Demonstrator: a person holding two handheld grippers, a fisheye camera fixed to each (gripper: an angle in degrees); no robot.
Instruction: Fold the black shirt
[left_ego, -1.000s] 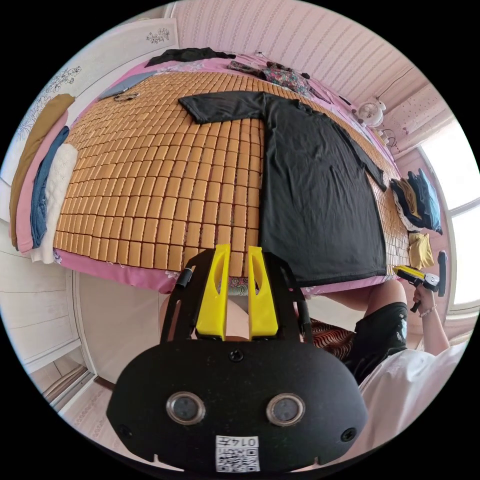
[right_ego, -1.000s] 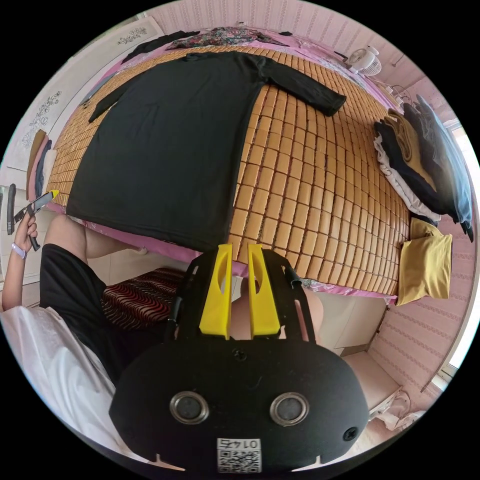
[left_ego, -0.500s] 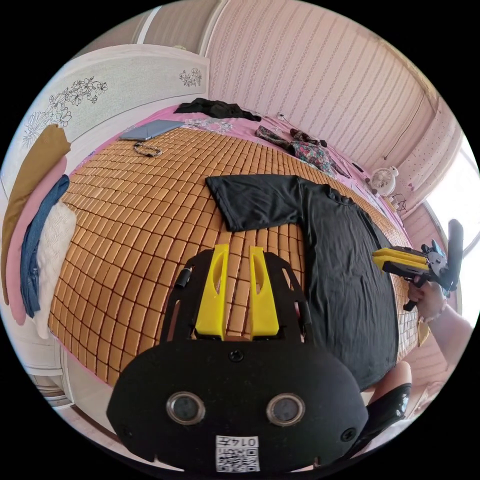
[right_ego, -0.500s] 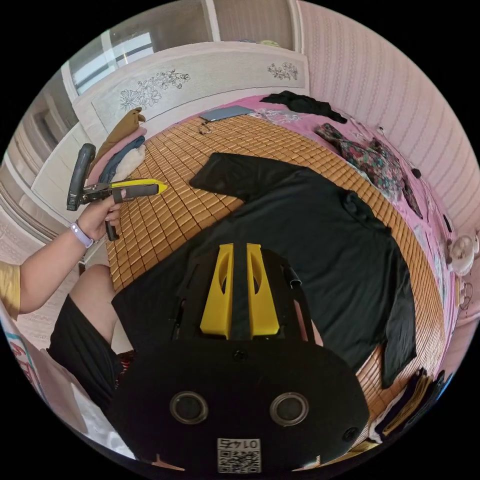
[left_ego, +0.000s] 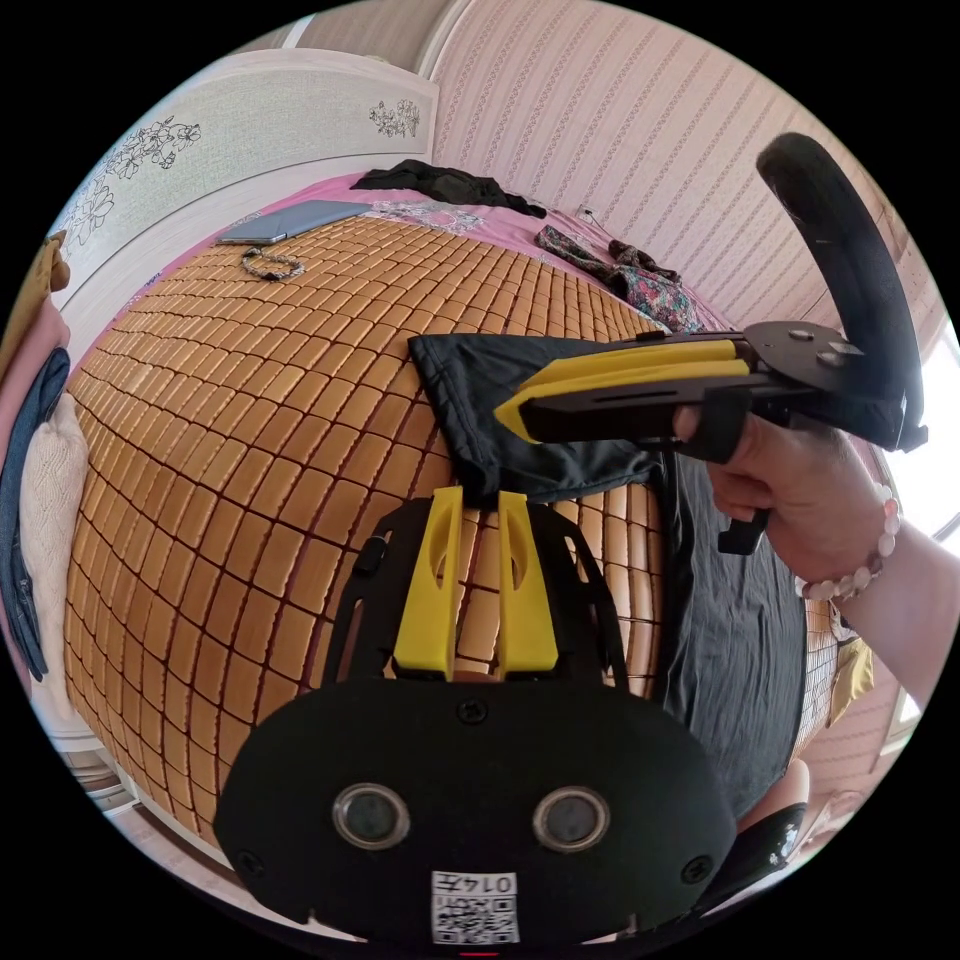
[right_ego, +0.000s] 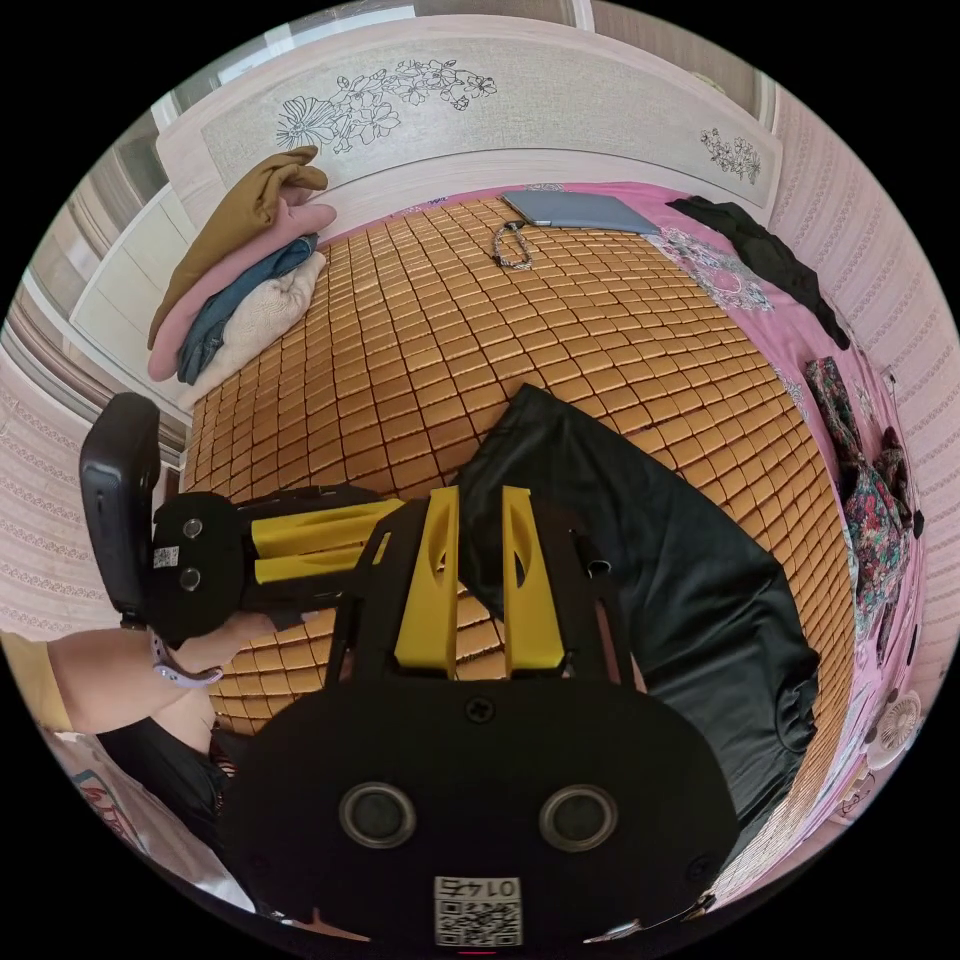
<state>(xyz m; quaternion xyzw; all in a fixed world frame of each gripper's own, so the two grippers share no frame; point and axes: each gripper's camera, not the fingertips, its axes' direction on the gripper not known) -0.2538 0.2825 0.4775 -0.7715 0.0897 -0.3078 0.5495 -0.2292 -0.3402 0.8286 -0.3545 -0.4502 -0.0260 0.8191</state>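
Observation:
The black shirt (left_ego: 720, 620) lies flat on the bamboo mat (left_ego: 250, 400), one sleeve (left_ego: 470, 390) spread out sideways. My left gripper (left_ego: 478, 493) hovers with its jaws apart at the sleeve's near corner. A hand brings my right gripper (left_ego: 503, 410) in from the right, over the same sleeve, with its jaws close together but parted. In the right gripper view, my right gripper (right_ego: 480, 492) is open, and the edge of the black shirt (right_ego: 680, 600) shows between its jaws. The left gripper's yellow fingers (right_ego: 310, 525) point in from the left; their tips are hidden.
Folded clothes (right_ego: 240, 280) are stacked against the headboard (right_ego: 480, 110). A grey tablet (right_ego: 580, 210) and a chain (right_ego: 512, 245) lie at the mat's far end. A black garment (right_ego: 770, 255) and a floral garment (right_ego: 870, 500) rest on the pink sheet near a small fan (right_ego: 900, 715).
Both hands have carried the grippers from the bed's edge forward over the mat, and they now meet at the shirt's sleeve. The shirt lies as before.

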